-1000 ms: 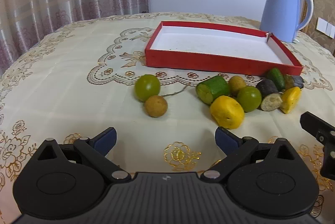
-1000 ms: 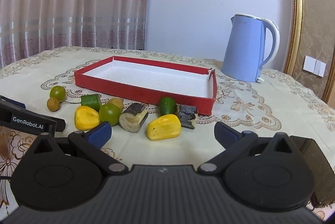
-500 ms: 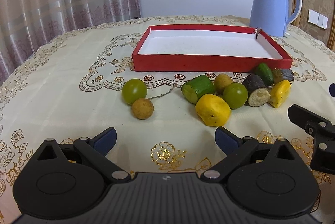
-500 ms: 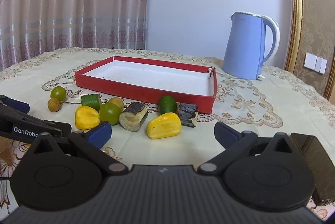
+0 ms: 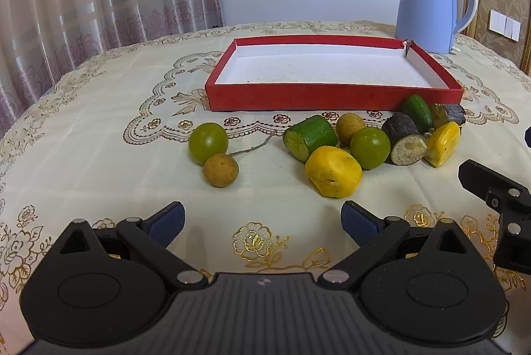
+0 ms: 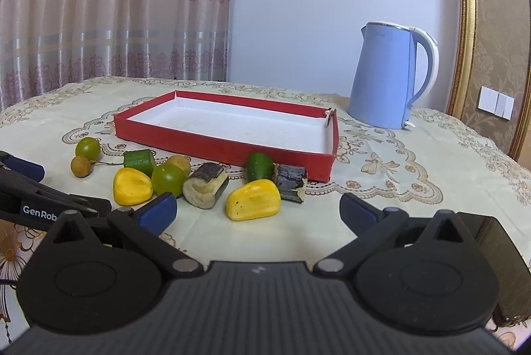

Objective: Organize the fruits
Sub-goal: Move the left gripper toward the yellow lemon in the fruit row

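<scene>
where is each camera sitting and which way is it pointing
Left wrist: rides the left tool, low over the table, facing the red tray and kettle; its open fingers show, plus the right tool at right.
Right wrist: rides the right tool, facing the tray from further right; its open fingers show, the left tool at left.
Shared: tray, kettle, fruit pieces.

To the left of the right gripper (image 6: 257, 207), the lettering on the left gripper (image 6: 39, 205) was cut short behind its own finger, reading only "GenRob". A dark block (image 6: 504, 268) at its right was largely hidden behind the gripper's body, so its kind could not be told.
</scene>
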Available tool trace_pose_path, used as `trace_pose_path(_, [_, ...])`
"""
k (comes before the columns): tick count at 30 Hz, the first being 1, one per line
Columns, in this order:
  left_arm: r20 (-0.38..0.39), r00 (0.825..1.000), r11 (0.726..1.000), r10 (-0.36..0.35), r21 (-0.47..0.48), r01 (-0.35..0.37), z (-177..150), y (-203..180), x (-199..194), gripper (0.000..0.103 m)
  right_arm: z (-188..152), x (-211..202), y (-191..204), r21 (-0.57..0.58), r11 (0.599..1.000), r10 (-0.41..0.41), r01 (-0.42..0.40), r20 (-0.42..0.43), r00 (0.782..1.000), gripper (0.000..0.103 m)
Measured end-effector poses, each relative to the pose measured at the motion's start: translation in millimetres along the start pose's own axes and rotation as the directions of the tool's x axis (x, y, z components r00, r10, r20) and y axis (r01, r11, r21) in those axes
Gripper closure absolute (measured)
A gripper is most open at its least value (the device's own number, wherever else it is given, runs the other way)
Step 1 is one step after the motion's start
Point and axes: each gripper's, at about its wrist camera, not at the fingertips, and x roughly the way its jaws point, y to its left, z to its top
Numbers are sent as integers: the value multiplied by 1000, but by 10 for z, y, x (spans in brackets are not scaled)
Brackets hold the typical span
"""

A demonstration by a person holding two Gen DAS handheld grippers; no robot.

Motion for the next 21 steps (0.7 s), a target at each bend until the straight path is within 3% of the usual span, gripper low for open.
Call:
trace_pose_path(16, [8, 1000, 1000, 0, 0, 0, 27, -45, 24, 2, 10, 1, 7, -11, 1000, -6, 6, 5, 1000, 0])
trace_pose_path(21, [38, 999, 1000, 25, 3, -25, 35, -57, 10, 3, 11, 0, -15, -4, 1000, -11, 11, 4, 1000, 14])
